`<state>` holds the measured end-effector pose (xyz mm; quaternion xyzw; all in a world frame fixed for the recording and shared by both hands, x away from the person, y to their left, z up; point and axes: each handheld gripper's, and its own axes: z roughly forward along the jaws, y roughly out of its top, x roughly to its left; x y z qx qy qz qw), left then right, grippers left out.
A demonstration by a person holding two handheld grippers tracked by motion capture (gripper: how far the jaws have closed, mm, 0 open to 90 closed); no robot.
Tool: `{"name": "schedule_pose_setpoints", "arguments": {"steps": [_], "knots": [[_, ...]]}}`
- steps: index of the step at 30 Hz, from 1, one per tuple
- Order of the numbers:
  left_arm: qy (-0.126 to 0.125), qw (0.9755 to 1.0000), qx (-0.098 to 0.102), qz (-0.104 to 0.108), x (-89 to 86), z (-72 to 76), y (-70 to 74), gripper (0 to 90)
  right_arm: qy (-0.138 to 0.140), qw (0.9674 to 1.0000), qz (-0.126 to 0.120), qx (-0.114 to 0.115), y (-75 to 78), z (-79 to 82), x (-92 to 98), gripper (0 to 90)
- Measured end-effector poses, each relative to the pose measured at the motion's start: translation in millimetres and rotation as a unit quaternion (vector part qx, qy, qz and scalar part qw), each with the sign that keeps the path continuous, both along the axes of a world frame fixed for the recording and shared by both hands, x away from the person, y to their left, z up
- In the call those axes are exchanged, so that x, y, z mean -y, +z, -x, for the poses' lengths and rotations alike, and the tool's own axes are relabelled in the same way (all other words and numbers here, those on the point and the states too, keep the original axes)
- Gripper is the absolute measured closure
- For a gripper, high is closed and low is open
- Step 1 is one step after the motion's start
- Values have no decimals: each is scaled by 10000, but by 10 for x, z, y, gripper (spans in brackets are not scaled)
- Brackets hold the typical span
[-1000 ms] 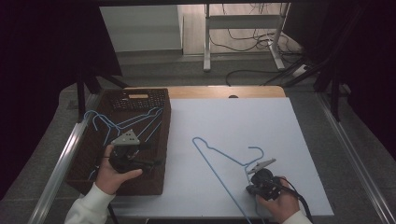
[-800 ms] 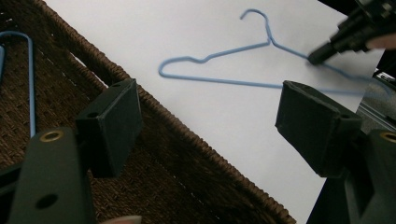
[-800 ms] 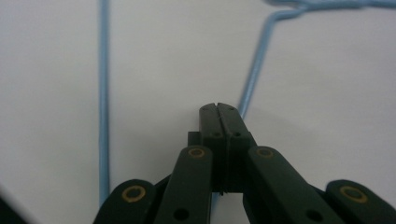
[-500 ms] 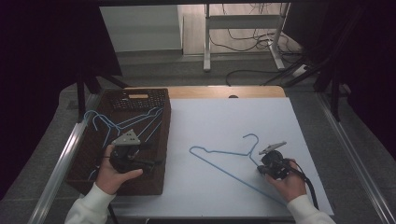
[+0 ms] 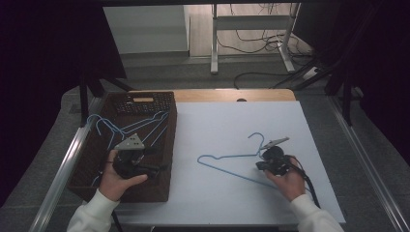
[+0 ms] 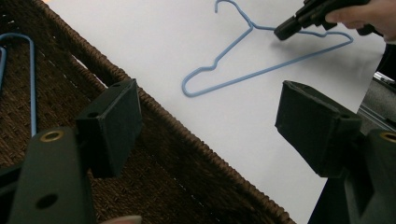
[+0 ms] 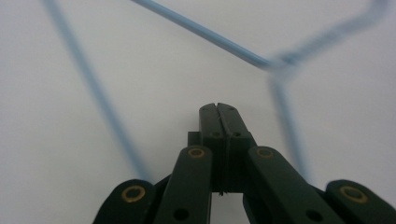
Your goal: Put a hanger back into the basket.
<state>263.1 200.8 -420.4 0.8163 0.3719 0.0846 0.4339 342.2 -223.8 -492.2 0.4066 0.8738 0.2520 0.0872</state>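
Note:
A blue wire hanger (image 5: 227, 155) lies flat on the white table sheet (image 5: 232, 121). My right gripper (image 5: 258, 166) rests at the hanger's neck, shut, with nothing seen between its tips (image 7: 217, 108). The hanger's wires (image 7: 210, 35) run past it on both sides. The left gripper view shows the same hanger (image 6: 261, 72) with the right gripper (image 6: 281, 33) touching its shoulder. My left gripper (image 5: 157, 159) hovers over the brown wicker basket (image 5: 170, 145), its jaws wide open and empty (image 6: 210, 121). Several more blue hangers (image 5: 125, 128) lie in the basket.
The basket's woven rim (image 6: 187, 140) runs between my left gripper and the sheet. Metal rails edge the table on both sides (image 5: 63, 164). Beyond the far edge are a frame stand and cables on the floor (image 5: 251, 72).
My right gripper has moved right and away from me across the sheet. The hanger has slid and swung with it, its long side turning toward the left. The left hand has stayed put.

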Motion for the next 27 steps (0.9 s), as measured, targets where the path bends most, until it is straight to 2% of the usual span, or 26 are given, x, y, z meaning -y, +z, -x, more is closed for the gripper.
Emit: {"name": "schedule_pose_setpoints", "arguments": {"steps": [4, 8, 12, 18, 20, 24, 27], "knots": [[-26, 10000, 4, -19, 11, 0, -1, 222, 353, 9992, -160, -70, -27, -12, -369, 891], [-68, 10000, 48, -2, 11, 12, 8, 223, 511, 9979, -348, -167, -88, -77, -655, 891], [-62, 10000, 59, 12, -3, 14, 11, 223, 619, 9973, -349, -200, -167, -108, -872, 891], [-65, 9999, 84, 4, -4, 25, 20, 222, 691, 9972, -275, -122, -216, -147, -992, 891], [-70, 9999, 91, -6, -1, 25, 20, 223, 749, 9965, -308, -190, -215, -132, -1006, 891], [-58, 9999, 82, -9, -4, 26, 22, 223, 983, 9942, -289, -321, -210, -12, -1042, 891], [-44, 10000, 74, -1, -7, 28, 23, 223, 1179, 9917, -289, -424, -209, 138, -1041, 891]]}}
